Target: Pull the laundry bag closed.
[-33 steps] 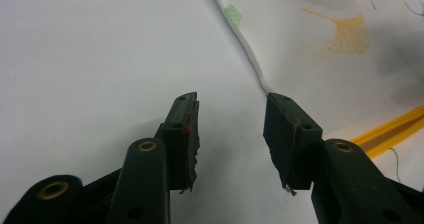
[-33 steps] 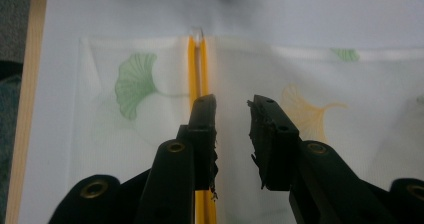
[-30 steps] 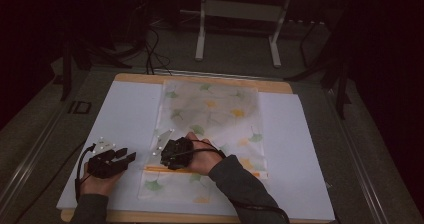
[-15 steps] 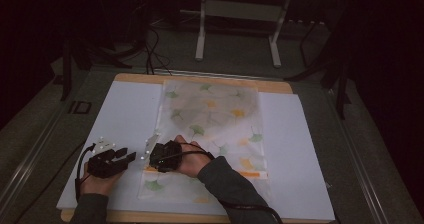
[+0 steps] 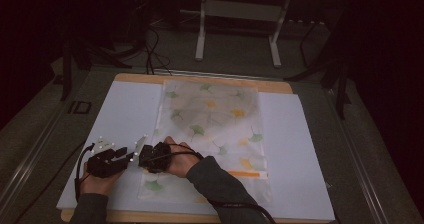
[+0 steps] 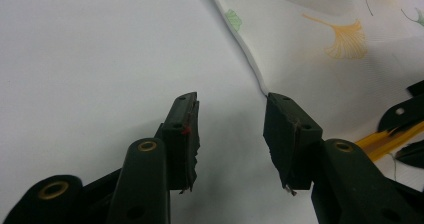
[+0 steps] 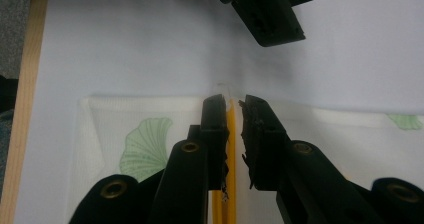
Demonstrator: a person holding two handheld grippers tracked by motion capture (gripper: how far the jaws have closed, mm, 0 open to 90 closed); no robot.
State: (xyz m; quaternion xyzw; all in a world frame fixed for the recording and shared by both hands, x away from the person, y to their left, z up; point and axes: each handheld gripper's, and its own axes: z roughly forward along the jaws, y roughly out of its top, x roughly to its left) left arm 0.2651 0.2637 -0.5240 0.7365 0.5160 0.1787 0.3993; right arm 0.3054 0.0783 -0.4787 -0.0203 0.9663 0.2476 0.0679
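Observation:
A see-through bag [image 5: 215, 109] printed with green and yellow ginkgo leaves lies flat on a white board [image 5: 300, 149]. An orange strip [image 5: 247, 174] runs across its near end. My right gripper [image 5: 142, 156] reaches across to the bag's left edge. In the right gripper view my right gripper [image 7: 232, 101] is shut on the orange strip [image 7: 231, 134] at the edge of the bag [image 7: 140, 134]. My left gripper [image 5: 122, 156] rests on the board just left of that edge. In the left gripper view my left gripper [image 6: 230, 109] is open over bare board, beside the bag [image 6: 325, 34].
The board lies on a wooden tabletop [image 5: 135, 78], whose edge [image 7: 30, 84] is near the bag's corner. A metal stand [image 5: 235, 14] and floor cables [image 5: 150, 49] sit beyond the table. A small black item [image 5: 79, 106] lies off the board's left side.
My right gripper has slid left along the orange strip to the bag's left edge, close to my left gripper. My left gripper has stayed in place.

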